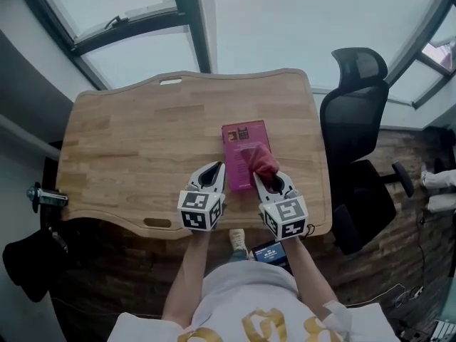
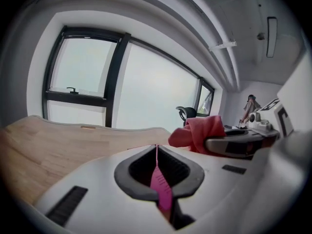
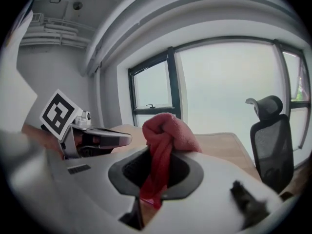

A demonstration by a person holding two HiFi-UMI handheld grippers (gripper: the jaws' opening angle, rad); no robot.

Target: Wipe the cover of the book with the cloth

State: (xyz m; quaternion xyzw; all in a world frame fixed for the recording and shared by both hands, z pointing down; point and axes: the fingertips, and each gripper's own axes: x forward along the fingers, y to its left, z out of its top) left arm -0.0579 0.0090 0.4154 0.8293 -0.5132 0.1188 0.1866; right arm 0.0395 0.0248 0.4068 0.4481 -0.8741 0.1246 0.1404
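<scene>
The book [image 1: 244,142] lies flat on the desk [image 1: 128,155], cover up, toward the front edge and nearer the right side. Its near left edge is clamped between the closed jaws of the left gripper [image 1: 211,171], so the book appears to be steadied. The cloth [image 1: 261,161] is bunched on the lower right part of the cover and is pinched in the closed jaws of the right gripper [image 1: 268,182]. Wiping is judged to be under way. The far half of the cover is not covered by the cloth and probably remains to be wiped. An office chair [image 1: 356,120] stands beyond the right edge.
</scene>
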